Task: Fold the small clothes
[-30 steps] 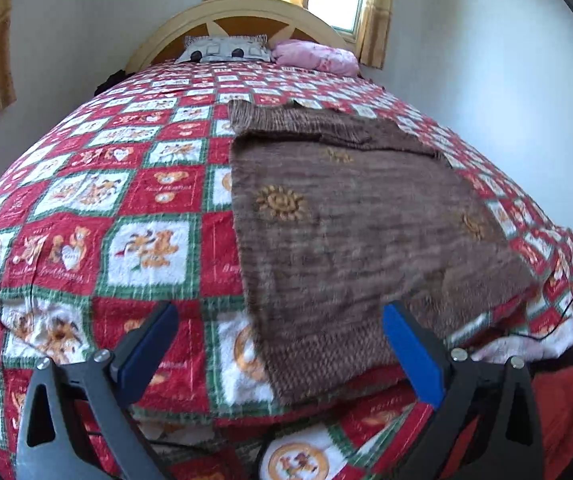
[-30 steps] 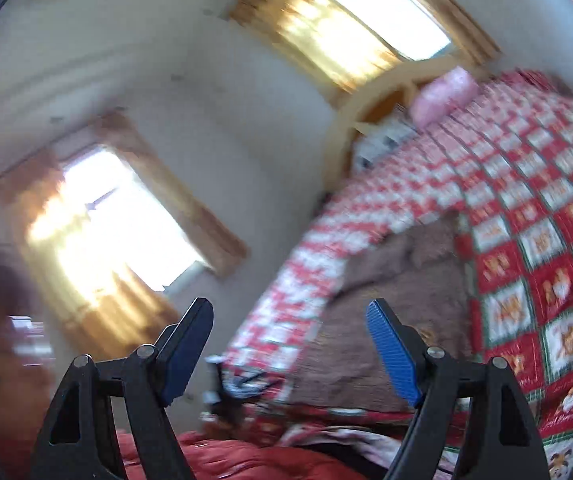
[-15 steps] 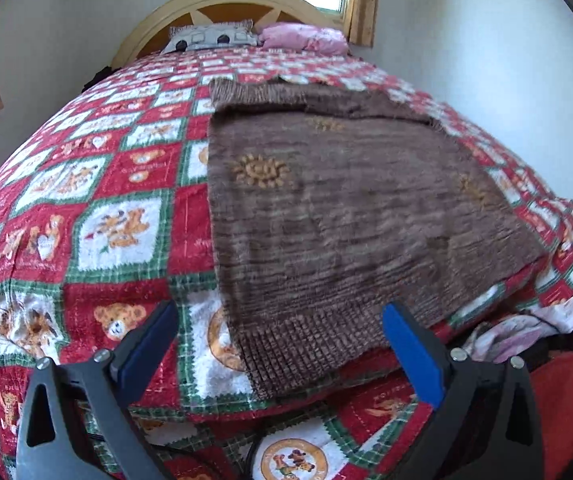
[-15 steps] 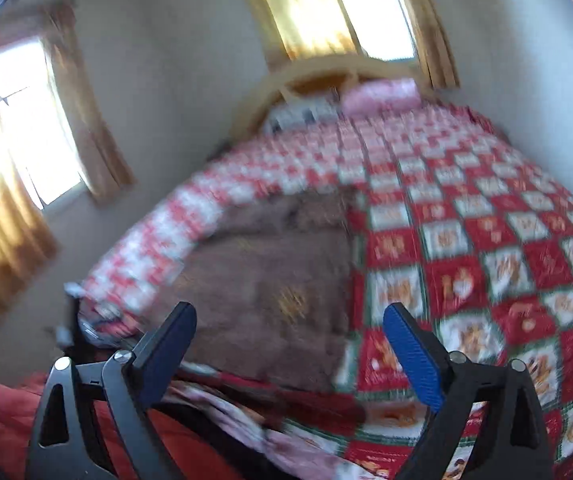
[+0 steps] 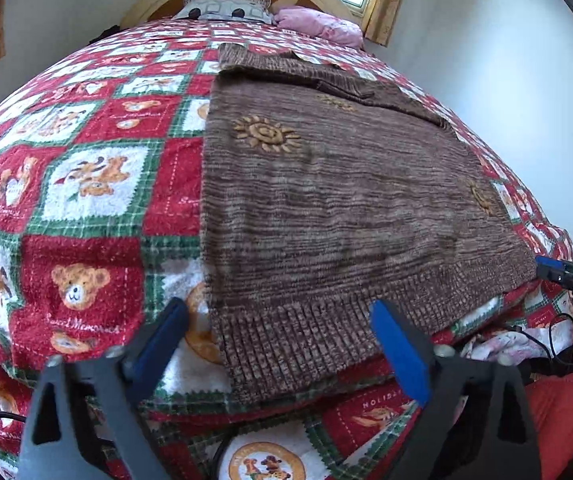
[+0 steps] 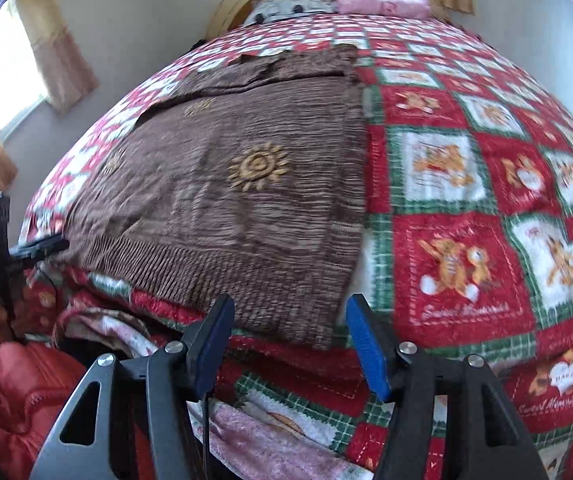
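Note:
A brown knit sweater (image 5: 326, 208) with sun motifs lies flat on the bed, its ribbed hem toward me. My left gripper (image 5: 278, 320) hovers just above the hem's left corner. Its jaws are closing, the ribbed edge lies between the blue pads, and they are not pressing on it. In the right wrist view the sweater (image 6: 226, 200) fills the left half. My right gripper (image 6: 288, 312) hangs over the hem's right corner, its jaws closing too, with no grip on the knit. Each gripper shows at the edge of the other's view: right gripper (image 5: 566, 276), left gripper (image 6: 26, 252).
A red, green and white teddy-bear quilt (image 5: 86, 200) covers the bed. A patterned pillow (image 5: 222, 8) and a pink pillow (image 5: 318, 26) lie by the wooden headboard. Red padded cloth (image 6: 6, 392) and a thin black cable (image 5: 538, 340) sit below the bed's near edge.
The right gripper swung down from facing the wall and windows to the sweater's hem, its jaws narrowing. The left gripper sank slightly toward the hem and its jaws narrowed.

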